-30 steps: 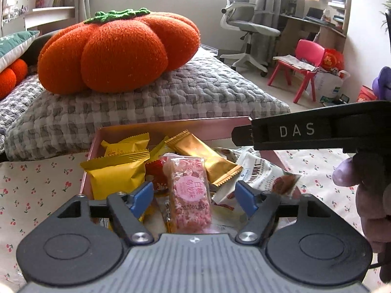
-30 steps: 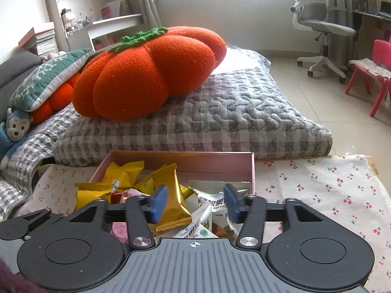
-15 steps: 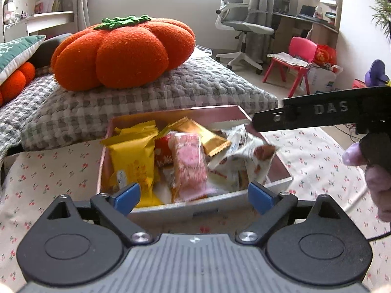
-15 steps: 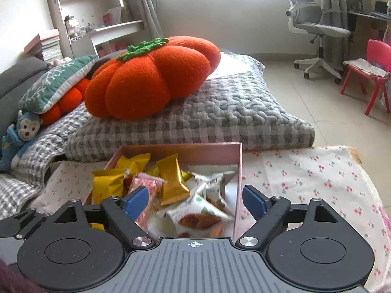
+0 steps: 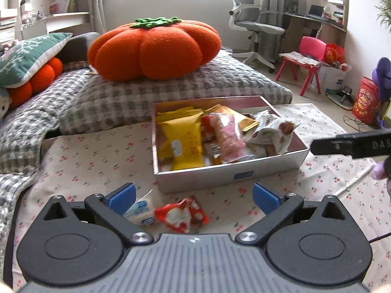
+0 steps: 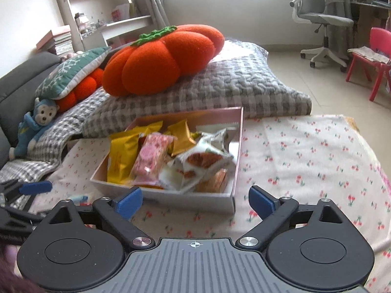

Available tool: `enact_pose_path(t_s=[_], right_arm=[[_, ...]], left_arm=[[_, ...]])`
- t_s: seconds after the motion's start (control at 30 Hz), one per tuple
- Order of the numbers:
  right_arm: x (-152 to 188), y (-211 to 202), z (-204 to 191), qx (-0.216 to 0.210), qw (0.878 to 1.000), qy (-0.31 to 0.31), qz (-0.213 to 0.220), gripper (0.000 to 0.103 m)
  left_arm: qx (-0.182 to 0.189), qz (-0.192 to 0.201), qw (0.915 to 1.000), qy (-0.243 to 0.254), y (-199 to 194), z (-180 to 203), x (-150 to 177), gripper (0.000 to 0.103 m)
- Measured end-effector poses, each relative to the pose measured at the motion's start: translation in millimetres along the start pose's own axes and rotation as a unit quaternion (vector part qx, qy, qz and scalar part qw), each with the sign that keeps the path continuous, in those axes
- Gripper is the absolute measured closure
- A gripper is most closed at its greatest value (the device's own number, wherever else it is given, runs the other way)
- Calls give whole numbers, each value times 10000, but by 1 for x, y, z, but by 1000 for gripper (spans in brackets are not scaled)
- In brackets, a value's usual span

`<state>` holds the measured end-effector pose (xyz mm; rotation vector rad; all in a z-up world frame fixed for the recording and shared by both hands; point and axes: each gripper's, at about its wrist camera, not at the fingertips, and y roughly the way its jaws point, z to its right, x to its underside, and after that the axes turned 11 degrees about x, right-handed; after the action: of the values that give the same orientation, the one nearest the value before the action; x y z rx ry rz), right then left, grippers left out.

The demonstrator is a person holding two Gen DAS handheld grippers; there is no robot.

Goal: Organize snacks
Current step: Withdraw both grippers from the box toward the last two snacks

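A pink box (image 5: pixel 220 174) stands on the cherry-print cloth, filled with snack packets: a yellow one (image 5: pixel 183 144), a pink one (image 5: pixel 227 136), a gold one (image 5: pixel 229 112) and a white one (image 5: pixel 268 131). On the cloth in front of the box lie a red packet (image 5: pixel 182 216) and a small blue-white packet (image 5: pixel 140 212). My left gripper (image 5: pixel 193 195) hangs back from the box over these two. Its jaws are opening and grip nothing. My right gripper (image 6: pixel 195 200) sits before the box's near wall (image 6: pixel 171 196), jaws also opening, holding nothing.
Behind the box lies a grey checked quilt (image 5: pixel 171 90) with an orange pumpkin cushion (image 5: pixel 154 48) on top. A toy monkey (image 6: pixel 36 119) sits at the left. An office chair (image 5: pixel 254 24) and a red child's chair (image 5: pixel 305 61) stand on the floor beyond.
Both grippers have let go of packets inside the box and drawn back from it. Their jaws have spread wide. The pink and white packets now lie in the box.
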<state>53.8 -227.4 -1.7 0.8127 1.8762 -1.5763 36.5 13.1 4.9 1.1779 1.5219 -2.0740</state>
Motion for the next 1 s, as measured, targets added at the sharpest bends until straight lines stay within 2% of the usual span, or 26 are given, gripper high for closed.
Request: enact_pose_path(t_s=[0.17,0.43,0.67,0.83,1.0], right_arm=[[18,3,-2,10,9999,-91,-87,7],[38,7,-7,83,9997,-225,-79,6],[50,13,-20,83,9986,-493,-173,6],[56,18,-38,-70,9974,-690,-193,6],[59,27,-64,-317,9954,-880,-210,5]], left_arm=[[-136,-49,9999,3,-3,-15,15,1],[-580,-304,9971,381,2,-47,34,1],[-694,-545,9942,615,20,-77,31,1],[-343,-606,9929,963,30,-92,26,1],[210,-954,9880,1198,45,-97,25,8]])
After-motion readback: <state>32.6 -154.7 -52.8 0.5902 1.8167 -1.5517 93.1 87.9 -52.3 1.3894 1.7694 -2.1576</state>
